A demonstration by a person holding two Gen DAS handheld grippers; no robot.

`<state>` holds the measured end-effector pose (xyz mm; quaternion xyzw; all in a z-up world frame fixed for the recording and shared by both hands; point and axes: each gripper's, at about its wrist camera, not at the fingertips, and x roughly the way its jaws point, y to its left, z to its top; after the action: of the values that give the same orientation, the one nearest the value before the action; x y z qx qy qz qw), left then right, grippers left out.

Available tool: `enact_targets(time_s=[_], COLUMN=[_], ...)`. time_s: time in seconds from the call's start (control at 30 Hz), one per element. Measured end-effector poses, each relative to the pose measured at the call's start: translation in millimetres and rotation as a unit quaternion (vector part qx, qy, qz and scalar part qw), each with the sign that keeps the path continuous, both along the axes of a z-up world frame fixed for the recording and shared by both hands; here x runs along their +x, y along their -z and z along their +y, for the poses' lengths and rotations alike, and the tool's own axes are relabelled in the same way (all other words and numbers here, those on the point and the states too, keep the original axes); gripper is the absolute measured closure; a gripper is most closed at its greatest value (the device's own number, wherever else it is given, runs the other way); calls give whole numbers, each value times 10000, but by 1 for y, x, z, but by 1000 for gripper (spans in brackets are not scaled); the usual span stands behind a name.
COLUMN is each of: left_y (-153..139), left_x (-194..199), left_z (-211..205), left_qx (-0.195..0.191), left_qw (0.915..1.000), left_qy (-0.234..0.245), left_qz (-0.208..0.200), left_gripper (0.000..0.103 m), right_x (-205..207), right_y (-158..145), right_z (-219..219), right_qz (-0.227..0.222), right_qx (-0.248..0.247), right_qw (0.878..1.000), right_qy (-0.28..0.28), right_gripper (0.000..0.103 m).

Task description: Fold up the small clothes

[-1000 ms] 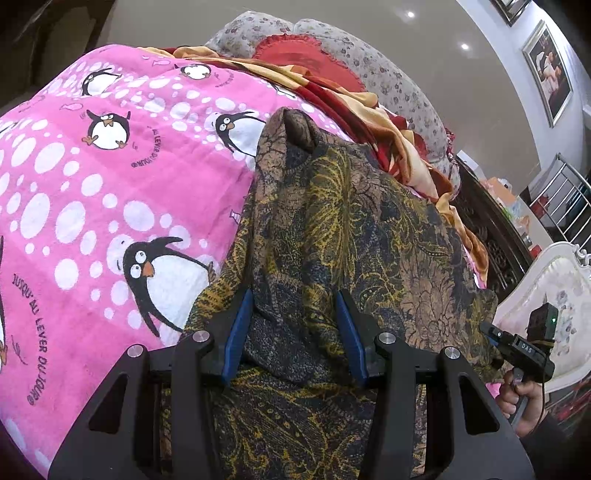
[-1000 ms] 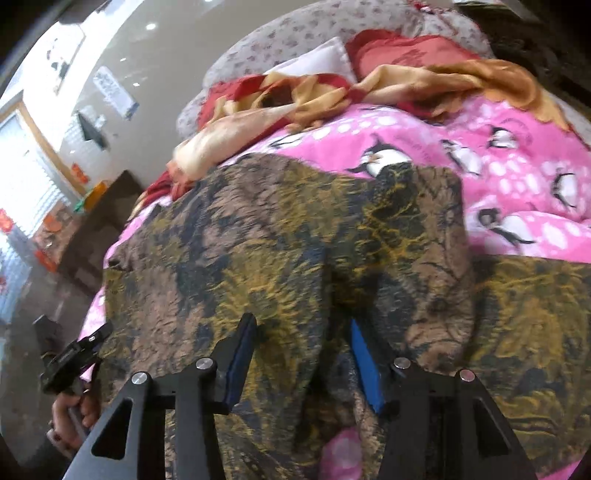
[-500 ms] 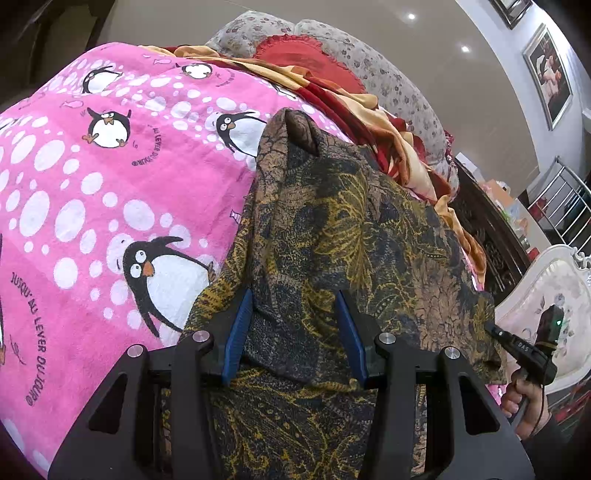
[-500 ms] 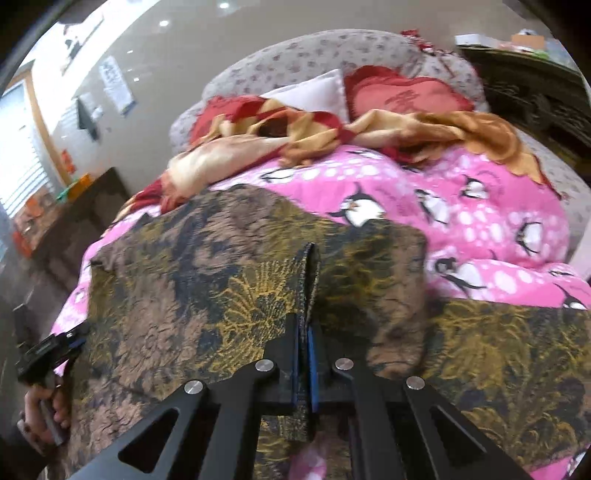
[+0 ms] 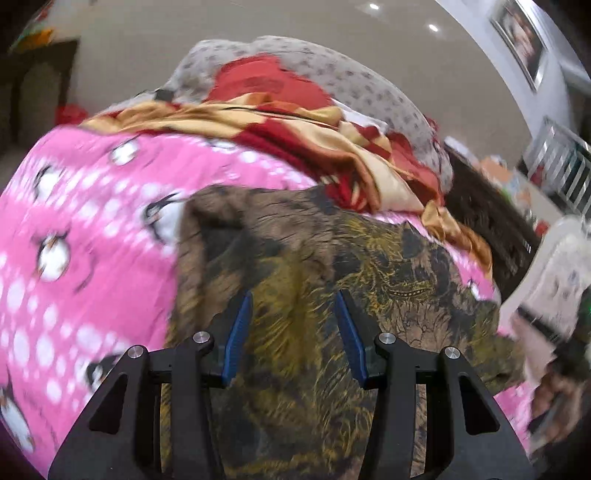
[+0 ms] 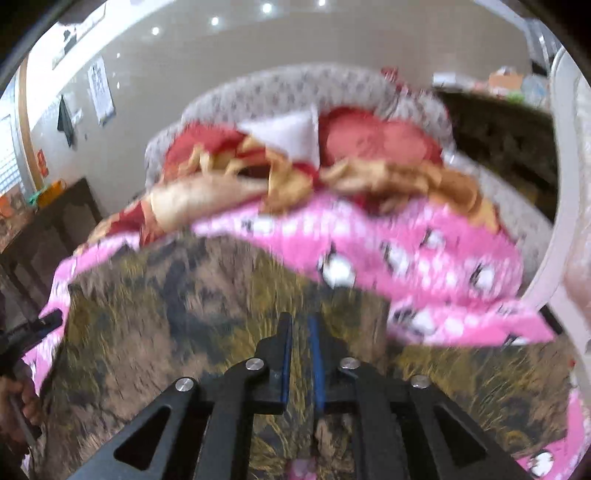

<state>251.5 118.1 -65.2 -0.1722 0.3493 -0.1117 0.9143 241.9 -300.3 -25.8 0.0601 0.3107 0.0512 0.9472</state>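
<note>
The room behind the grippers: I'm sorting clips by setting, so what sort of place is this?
Most likely a home bedroom. A pink penguin blanket covers a bed, with a red pillow against a padded headboard, and a framed picture hangs on the wall. A brown patterned garment lies on the blanket.

We see the brown-and-gold patterned garment point(image 5: 314, 266) as thin, matt woven cloth. The pink penguin blanket point(image 5: 92, 206) beneath it looks soft and fleecy. A red-and-gold sheet point(image 5: 295, 140) has a satin sheen. On our left gripper point(image 5: 293, 325), matt black plastic arms carry shiny metal screws and blue rubbery pads point(image 5: 236, 338). The wall point(image 6: 221, 62) behind is glossy.
</note>
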Motion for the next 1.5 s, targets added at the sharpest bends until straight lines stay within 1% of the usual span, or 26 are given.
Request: enact_targets(time_s=[0.07, 0.13, 0.17, 0.2, 0.23, 0.27, 0.37, 0.43, 0.5, 0.57, 0.6, 0.67, 0.7, 0.73, 0.77, 0.8, 0.83, 0.87, 0.93, 1.1, 1.17, 1.23, 1.3, 1.33, 1.43, 1.5], left_y=[12, 36, 44, 47, 48, 46, 40, 31, 17, 4, 2, 5, 12, 21, 40, 47, 47, 46, 46, 38, 34, 27, 23, 23, 34, 45], left_x=[12, 30, 35, 37, 37, 36, 31, 25, 16, 5, 3, 5, 10, 15, 26, 29, 28, 29, 29, 27, 23, 9, -15, -25, -49, -59], left_z=[-4, 8, 20, 31, 43, 50, 53, 54, 51, 34, 23, -2, -12, -18, -20, -16, -10, -6, -7, -26, -23, -23, -20, -22, -28, -25], left_qx=[107, 317, 255, 109, -119, 16, 338, 385, 287, 228, 202, 360, 538, 731, 983, 846, 618, 430, 467, 1085, 981, 639, 387, 398, 545, 476], left_qw=[9997, 9977, 9968, 9963, 9957, 9945, 9925, 9916, 9927, 9957, 9971, 9988, 9980, 9963, 9921, 9929, 9949, 9953, 9954, 9904, 9903, 9926, 9947, 9949, 9949, 9959], left_qy=[104, -167, -318, -452, -563, -788, -956, -1094, -1103, -884, -725, -310, -224, -207, -330, -322, -350, -357, -283, -297, -350, -296, -157, -116, -6, 4], left_qz=[186, 579, 686, 723, 727, 691, 681, 569, 405, 167, 113, 139, 230, 392, 714, 778, 711, 787, 787, 807, 922, 985, 942, 924, 854, 768], left_gripper=[58, 58, 82, 89, 89, 89, 92, 92, 92, 92, 92, 91, 88, 88, 88, 88, 88, 88, 88, 88, 88, 88, 88, 88, 88, 88], right_x=[-1, -2, -5, -8, -10, -14, -14, -13, -14, -14, -15, -16, -17, -18, -19, -20, -18, -19, -19, -11, -11, -12, -25, -34, -61, -76], right_y=[-2, 7, 13, 20, 27, 36, 66, 83, 87, 89, 91, 92, 93, 94, 94, 95, 95, 97, 99, 100, 101, 96, 72, 60, 33, 30], right_z=[11, 34, 45, 59, 71, 85, 110, 112, 108, 104, 104, 108, 111, 116, 121, 127, 133, 138, 144, 146, 153, 158, 137, 119, 34, -30], right_qz=[116, 347, 416, 507, 572, 629, 882, 1060, 980, 998, 1004, 1010, 1013, 1044, 1073, 1112, 1137, 1166, 1196, 1247, 1298, 1352, 987, 733, 197, 103], right_qx=[287, 397, 397, 383, 319, 147, -312, -326, -181, 8, 110, 27, -13, -19, -7, -35, -110, -272, -383, -334, -625, -938, -531, -291, -64, -8], right_qw=[9992, 9969, 9959, 9947, 9939, 9931, 9901, 9889, 9900, 9891, 9875, 9867, 9858, 9832, 9809, 9784, 9773, 9764, 9751, 9760, 9730, 9692, 9811, 9870, 9989, 9998], right_qy=[-269, -587, -692, -807, -889, -979, -1050, -987, -995, -1086, -1207, -1277, -1339, -1499, -1622, -1739, -1786, -1797, -1825, -1756, -1806, -1832, -1580, -1401, -412, 176], right_gripper=[90, 90, 90, 90, 90, 90, 90, 89, 89, 82, 71, 64, 56, 40, 30, 14, 7, 6, 0, 0, 0, 4, 13, 13, 13, 13])
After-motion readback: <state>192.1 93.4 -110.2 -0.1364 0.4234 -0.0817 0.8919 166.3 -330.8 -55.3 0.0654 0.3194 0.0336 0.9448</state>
